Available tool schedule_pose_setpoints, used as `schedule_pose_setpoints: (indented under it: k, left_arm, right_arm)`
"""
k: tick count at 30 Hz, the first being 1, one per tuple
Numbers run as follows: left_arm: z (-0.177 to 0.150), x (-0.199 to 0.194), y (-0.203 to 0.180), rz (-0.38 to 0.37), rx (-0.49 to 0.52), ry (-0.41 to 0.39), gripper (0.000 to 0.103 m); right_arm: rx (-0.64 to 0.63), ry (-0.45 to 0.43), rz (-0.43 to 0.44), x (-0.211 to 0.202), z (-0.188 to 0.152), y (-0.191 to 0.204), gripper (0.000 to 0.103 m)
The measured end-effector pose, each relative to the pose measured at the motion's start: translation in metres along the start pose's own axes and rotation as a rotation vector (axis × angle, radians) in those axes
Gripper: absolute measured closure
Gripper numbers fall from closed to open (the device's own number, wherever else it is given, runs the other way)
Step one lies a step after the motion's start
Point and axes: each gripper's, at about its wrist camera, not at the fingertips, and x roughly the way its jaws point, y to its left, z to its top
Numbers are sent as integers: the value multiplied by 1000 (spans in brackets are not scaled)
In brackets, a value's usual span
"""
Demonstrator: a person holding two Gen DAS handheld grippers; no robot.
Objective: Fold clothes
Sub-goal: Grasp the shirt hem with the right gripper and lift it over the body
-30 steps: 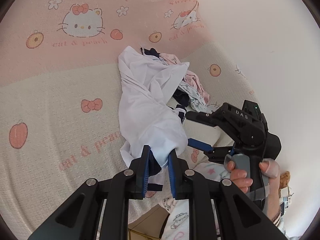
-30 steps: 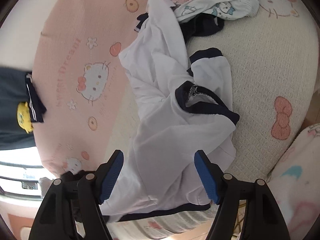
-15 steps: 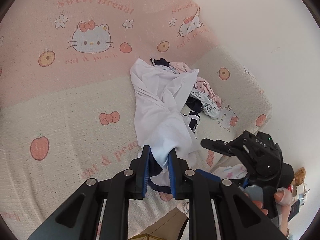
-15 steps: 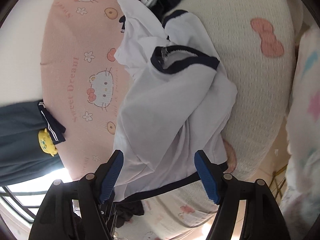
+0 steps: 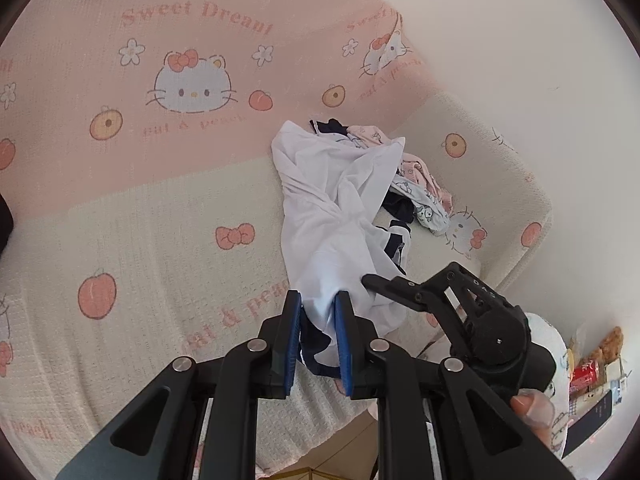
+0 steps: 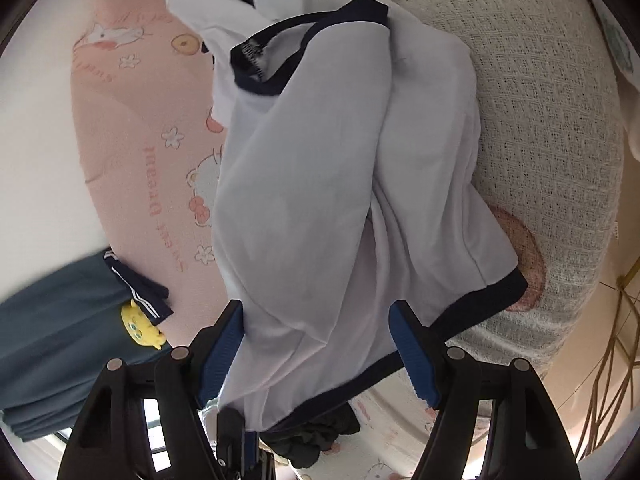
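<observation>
White, thin and crumpled, a short-sleeved t-shirt with navy trim at neck, sleeves and hem [image 5: 340,216] lies stretched in a rumpled strip across a sofa covered in a cream and pink knitted throw printed with cartoon cats and peaches [image 5: 152,264]. The left gripper [image 5: 318,324], black with blue pads, is clenched on the shirt's near end by the navy hem, so that corner is lifted off the seat edge while the far end rests against the sofa back. Holding one corner fast like this probably anchors the garment so it can be pulled open and flat. The right gripper [image 6: 328,344], held in a person's hand, has its jaws spread wide with white cloth bunched loosely between them; the pads do not appear to press on it, suggesting it is lining up to take a second hold along the hem. Beyond the shirt, a small heap of pale printed and navy clothes [image 5: 416,196] waits, touching its far end. A dark blue garment with a yellow cartoon patch [image 6: 72,328] lies well apart.
</observation>
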Motion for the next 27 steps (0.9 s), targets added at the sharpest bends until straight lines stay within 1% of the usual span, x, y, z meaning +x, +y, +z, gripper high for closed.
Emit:
schedule_pose_setpoints:
  k: [3, 6, 10, 12, 13, 14, 15, 17, 19, 21, 22, 23, 24, 25, 26, 27]
  left_arm:
    - [-2, 2, 2, -7, -8, 3, 89]
    - [-2, 4, 5, -17, -25, 7, 89]
    - [-2, 5, 7, -35, -39, 10, 89]
    - [-2, 5, 7, -34, -36, 11, 89]
    - [-2, 5, 7, -30, -35, 11, 89]
    - [-2, 5, 8, -28, -34, 11, 89]
    - [-2, 6, 8, -26, -32, 14, 89]
    - [-3, 7, 9, -19, -30, 20, 89]
    - [-4, 9, 9, -13, -20, 28, 89]
    - [-4, 12, 8, -1, 2, 48, 88]
    - [-5, 13, 8, 10, 15, 60, 86]
    - [-6, 15, 7, 21, 27, 73, 83]
    - [-6, 17, 6, 32, 38, 86, 71]
    - [-7, 19, 6, 44, 48, 99, 49]
    - [-9, 19, 6, 46, 58, 101, 41]
    - [-10, 17, 6, 21, 57, 96, 38]
  right_arm:
    - [-14, -22, 26, 0, 2, 3, 30]
    - [-24, -18, 48, 3, 2, 7, 30]
    - [13, 3, 96, 18, 4, 4, 30]
    - [37, 12, 93, 23, 3, -1, 30]
    - [48, 11, 111, 24, 3, -3, 37]
    - [51, 10, 118, 23, 3, -4, 50]
    - [53, 8, 125, 23, 3, -6, 54]
    - [20, -3, 126, 20, 5, -2, 71]
    - [-43, -37, 111, 15, 5, 8, 81]
    - [-105, -67, 95, 9, 4, 19, 86]
    - [-135, -79, 87, 6, 4, 25, 88]
    - [-169, -82, 72, 8, 5, 30, 89]
    - [-206, -87, 58, 10, 5, 37, 90]
    - [-233, -90, 50, 9, 4, 42, 90]
    - [-259, -93, 41, 7, 4, 47, 90]
    - [-286, -96, 33, 6, 4, 52, 90]
